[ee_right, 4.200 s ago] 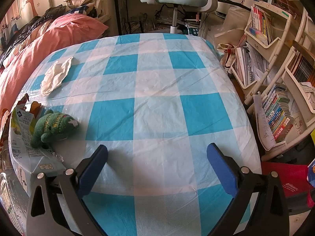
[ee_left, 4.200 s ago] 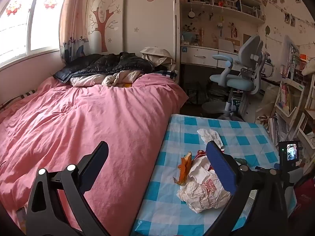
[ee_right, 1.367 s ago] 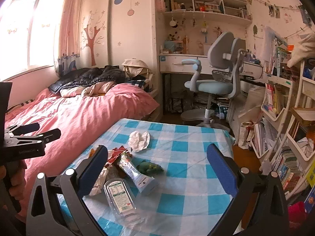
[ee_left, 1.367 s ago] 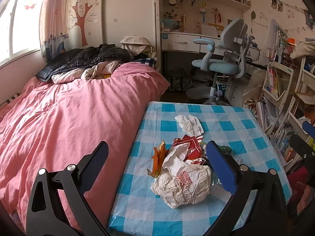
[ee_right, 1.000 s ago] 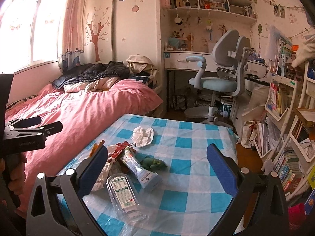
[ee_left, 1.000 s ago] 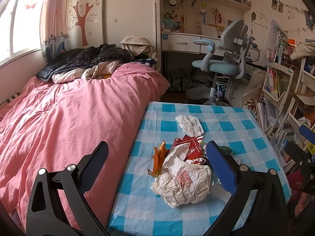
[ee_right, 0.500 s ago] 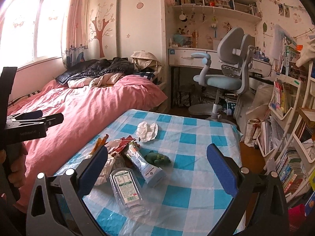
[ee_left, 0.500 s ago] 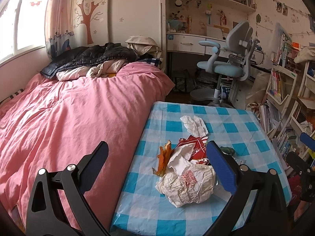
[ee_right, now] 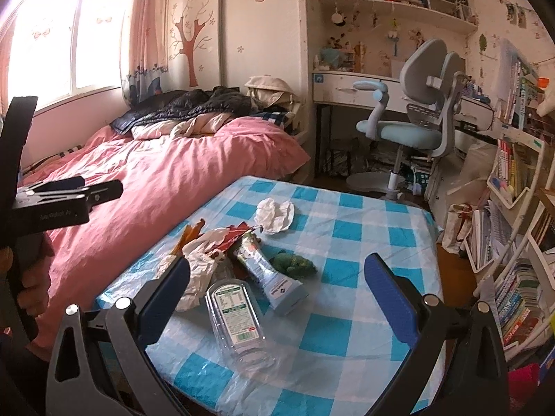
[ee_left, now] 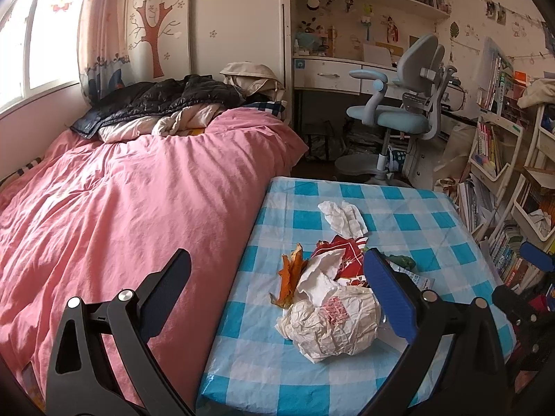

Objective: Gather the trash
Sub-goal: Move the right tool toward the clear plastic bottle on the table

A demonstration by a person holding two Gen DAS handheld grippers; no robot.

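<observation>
Both the left gripper and right gripper stand wide open, empty. The crumpled paper wrapper on the worktop is judged light and crushable; best pinched across its bulk.

We see a pink bed filling the left of the frame, dark bedding heaped at its head. A grey-blue desk chair stands upper right before a white desk; bookshelves line the right edge.
</observation>
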